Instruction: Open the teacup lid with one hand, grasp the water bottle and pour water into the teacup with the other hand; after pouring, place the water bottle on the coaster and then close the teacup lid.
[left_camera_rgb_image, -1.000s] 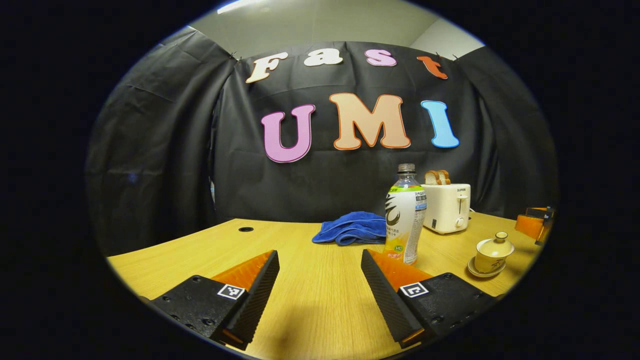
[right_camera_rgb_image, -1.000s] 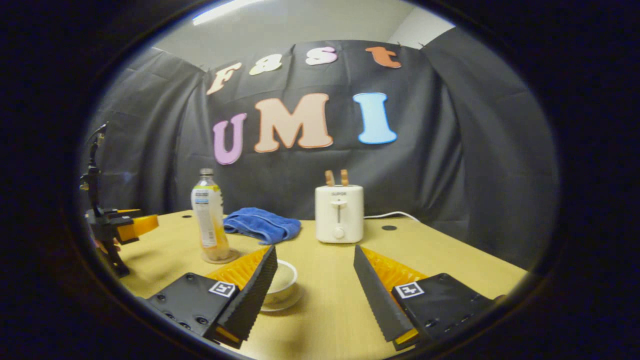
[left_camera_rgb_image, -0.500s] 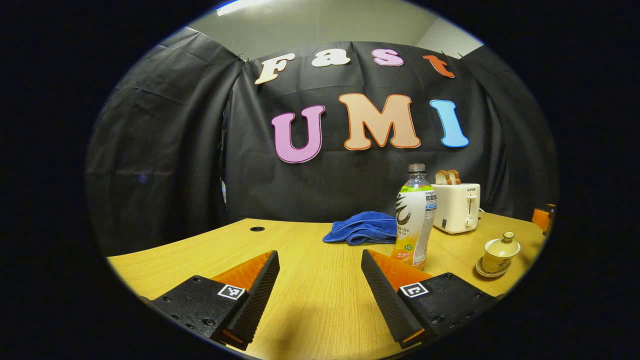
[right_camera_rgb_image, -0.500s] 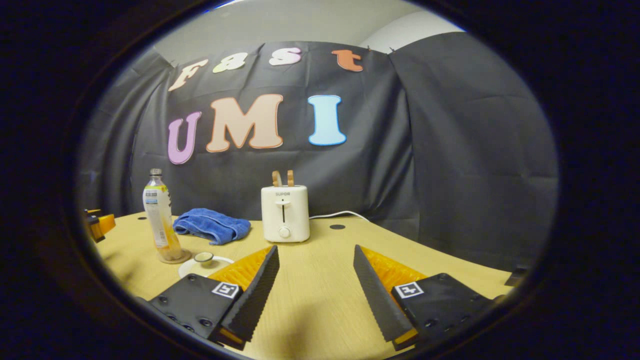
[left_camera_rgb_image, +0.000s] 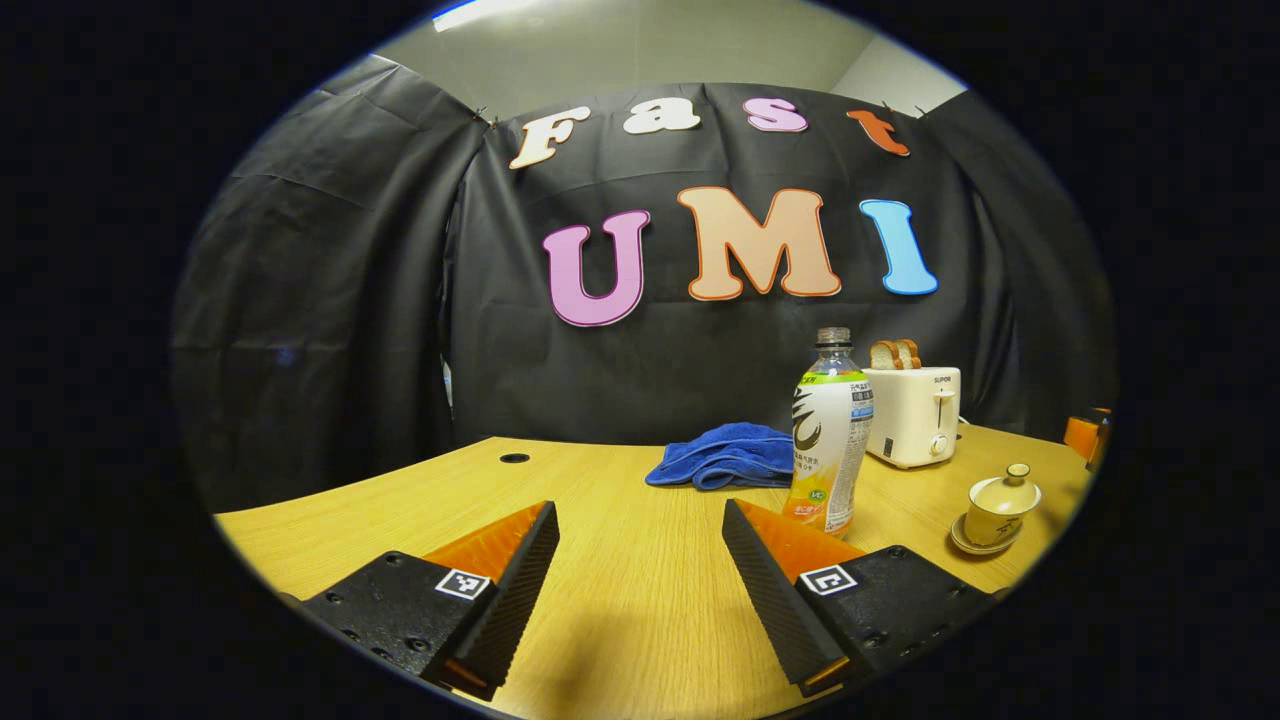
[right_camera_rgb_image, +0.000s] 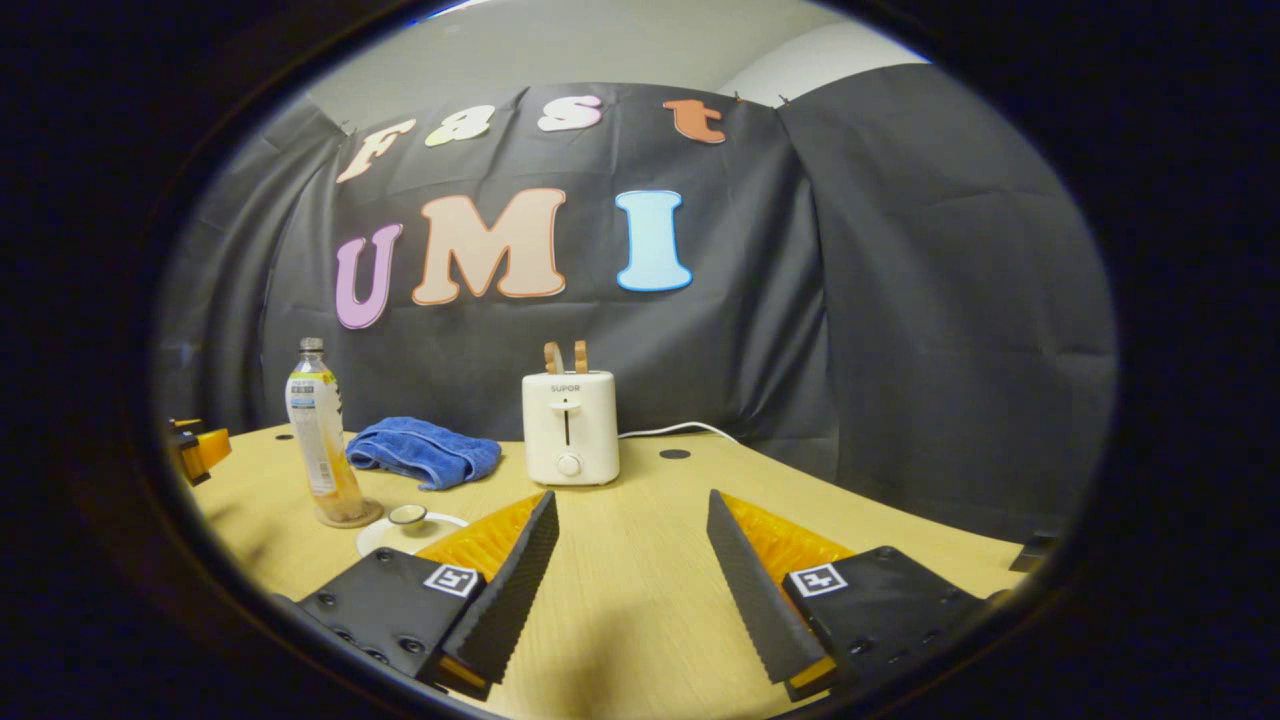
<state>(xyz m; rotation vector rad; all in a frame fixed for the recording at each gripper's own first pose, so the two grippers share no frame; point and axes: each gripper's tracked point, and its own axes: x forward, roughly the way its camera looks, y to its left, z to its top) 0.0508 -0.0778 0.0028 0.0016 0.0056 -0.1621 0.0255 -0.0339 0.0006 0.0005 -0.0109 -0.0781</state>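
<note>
Left gripper (left_camera_rgb_image: 640, 585) fingers apart over bare counter (left_camera_rgb_image: 640, 520), right gripper (right_camera_rgb_image: 630, 580) fingers apart, water bottle (right_camera_rgb_image: 322, 430) upright on coaster (right_camera_rgb_image: 350, 517), lidded teacup (left_camera_rgb_image: 1000, 495) beside it

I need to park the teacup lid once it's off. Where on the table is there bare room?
Bare wood lies left of the blue towel and water bottle, out to the table edge. More lies right of the toaster, near its cord. It is crowded where bottle, coaster, teacup, towel and toaster cluster.
</note>
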